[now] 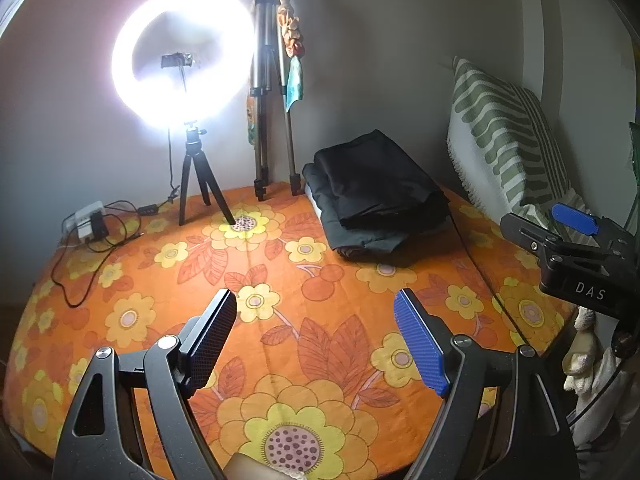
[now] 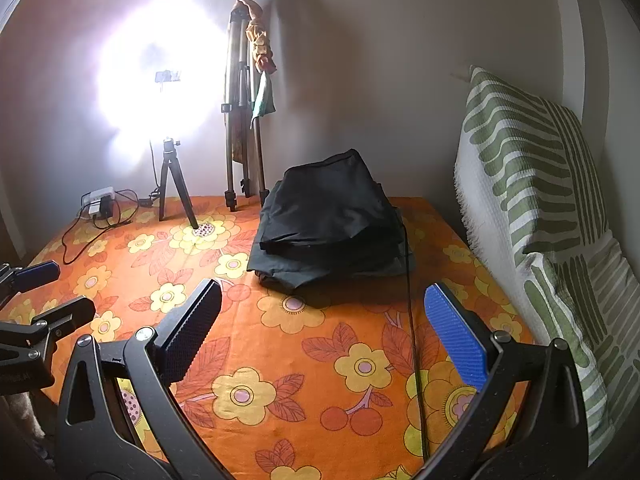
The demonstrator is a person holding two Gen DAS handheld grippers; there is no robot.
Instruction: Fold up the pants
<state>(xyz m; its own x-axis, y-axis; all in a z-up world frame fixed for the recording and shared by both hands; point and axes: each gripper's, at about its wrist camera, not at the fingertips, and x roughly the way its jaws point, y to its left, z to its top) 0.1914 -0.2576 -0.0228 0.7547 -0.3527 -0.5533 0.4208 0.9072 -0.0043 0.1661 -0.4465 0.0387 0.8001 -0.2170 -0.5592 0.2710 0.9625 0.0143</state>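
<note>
A stack of folded dark pants lies at the back of the bed on the orange flowered sheet; it also shows in the right wrist view. My left gripper is open and empty, held above the sheet in front of the stack. My right gripper is open and empty, just short of the stack; it shows at the right edge of the left wrist view. The left gripper shows at the left edge of the right wrist view.
A lit ring light on a small tripod and a folded tall tripod stand at the back. A charger with cables lies back left. A green striped pillow leans on the right wall. A black cable runs across the sheet.
</note>
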